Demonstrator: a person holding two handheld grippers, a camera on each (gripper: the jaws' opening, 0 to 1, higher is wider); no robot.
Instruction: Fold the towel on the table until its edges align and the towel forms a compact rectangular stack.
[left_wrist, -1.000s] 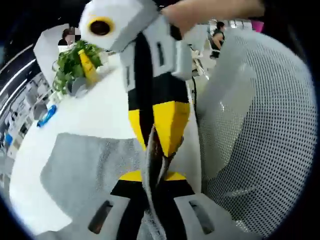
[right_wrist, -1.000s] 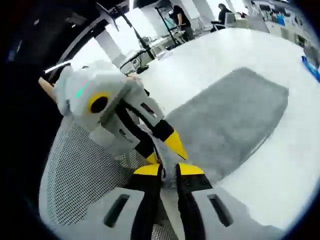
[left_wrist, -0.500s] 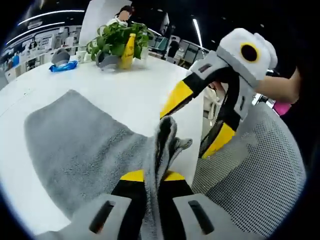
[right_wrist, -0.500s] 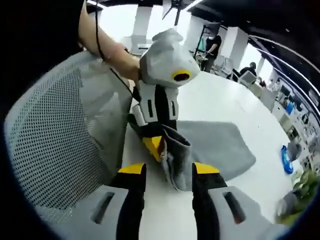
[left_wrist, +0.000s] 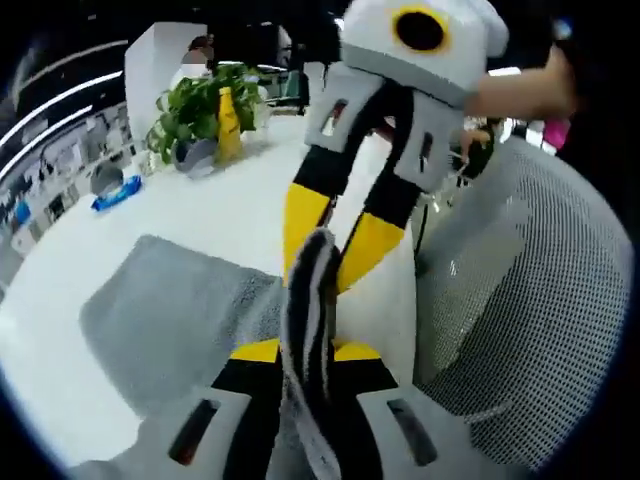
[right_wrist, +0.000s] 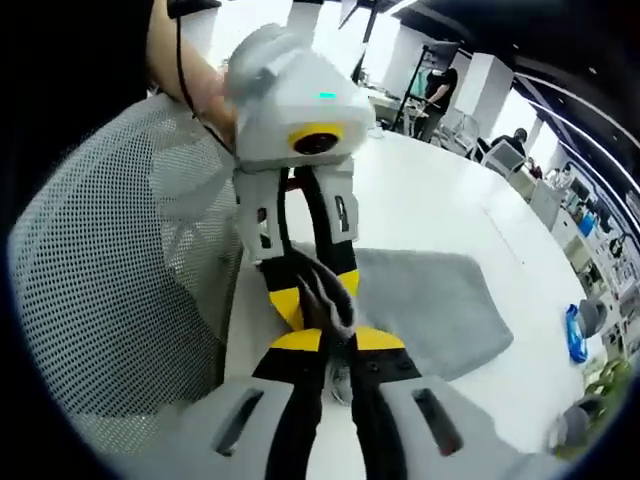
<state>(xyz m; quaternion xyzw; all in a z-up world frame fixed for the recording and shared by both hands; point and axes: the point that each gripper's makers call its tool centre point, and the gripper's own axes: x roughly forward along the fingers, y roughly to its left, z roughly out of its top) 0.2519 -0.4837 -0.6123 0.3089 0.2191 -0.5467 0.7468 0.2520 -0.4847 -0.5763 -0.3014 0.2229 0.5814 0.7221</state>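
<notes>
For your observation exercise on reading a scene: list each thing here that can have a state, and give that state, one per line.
Towel: partly flat on the table, near edge bunched and lifted.
Left gripper: shut on the towel.
Right gripper: shut on the towel.
Table: white, towel lying on it.
Chair: mesh back, beside the table.
Plant: upright.

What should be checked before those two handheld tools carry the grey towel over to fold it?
1. Left tool gripping the towel: ok, cloth is pinched between its jaws.
2. Right tool gripping the towel: ok, shut on a fold of cloth.
3. Both tools close together at the same towel end: ok.
4. Rest of the towel lying flat on the table: ok.
5. Plant and yellow bottle away from the towel: ok.
6. Towel edges aligned: cannot tell, the held end is bunched.
</notes>
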